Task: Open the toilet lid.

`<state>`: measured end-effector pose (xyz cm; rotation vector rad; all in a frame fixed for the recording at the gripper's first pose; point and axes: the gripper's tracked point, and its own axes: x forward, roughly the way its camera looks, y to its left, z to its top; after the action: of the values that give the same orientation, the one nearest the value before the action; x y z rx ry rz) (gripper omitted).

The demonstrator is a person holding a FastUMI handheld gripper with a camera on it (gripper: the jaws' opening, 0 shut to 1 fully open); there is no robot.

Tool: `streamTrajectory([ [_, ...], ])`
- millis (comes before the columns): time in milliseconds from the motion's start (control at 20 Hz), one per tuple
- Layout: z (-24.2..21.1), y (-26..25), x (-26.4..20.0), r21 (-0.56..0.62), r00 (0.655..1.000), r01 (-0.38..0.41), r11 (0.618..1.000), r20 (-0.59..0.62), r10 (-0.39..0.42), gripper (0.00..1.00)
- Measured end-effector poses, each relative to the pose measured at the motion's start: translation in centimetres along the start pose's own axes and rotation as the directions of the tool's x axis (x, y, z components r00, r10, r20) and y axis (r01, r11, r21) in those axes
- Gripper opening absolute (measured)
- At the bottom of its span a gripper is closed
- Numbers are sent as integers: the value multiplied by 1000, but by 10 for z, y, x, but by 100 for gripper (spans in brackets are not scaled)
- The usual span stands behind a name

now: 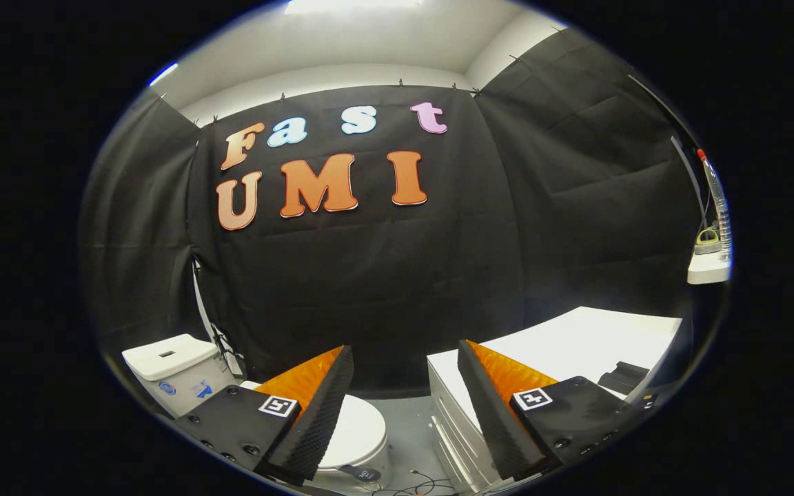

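Gripper view, looking forward along the claw [404,358]: its two fingers stand wide apart, nothing between them, nothing touching either pad. Held high and level, well clear of everything below, which reads as an approach posture, not a contact one.

Below and just behind the left finger [314,413] sits the white, rounded, glossy toilet lid [359,430], lying flat and closed on the bowl. The finger hides its near-left part; the front rim shows past the finger's inner edge. Beyond the lid on the left finger's outer side stands the white box-shaped ceramic cistern [166,362] with a slot button on top and small stickers on its face. Cistern sits against the black cloth wall [369,275], so the lid hinge is presumably at that end and the free edge toward the open floor.

Under the right finger [490,406] is a white drawer cabinet with a flat white counter [576,344] on top, close beside the toilet; a small dark object [621,377] lies on it. Grey floor [407,427] shows between toilet and cabinet, loose cables [418,486] nearest the claw.

Judgement: task not yet begun. Claw must drop and swing left to reach the lid's front lip.
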<state>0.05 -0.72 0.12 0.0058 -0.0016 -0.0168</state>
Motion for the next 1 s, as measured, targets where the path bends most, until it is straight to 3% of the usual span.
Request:
streamTrajectory([
  [1000,-6,-17,2,75,998,51,996,-26,-50,98],
])
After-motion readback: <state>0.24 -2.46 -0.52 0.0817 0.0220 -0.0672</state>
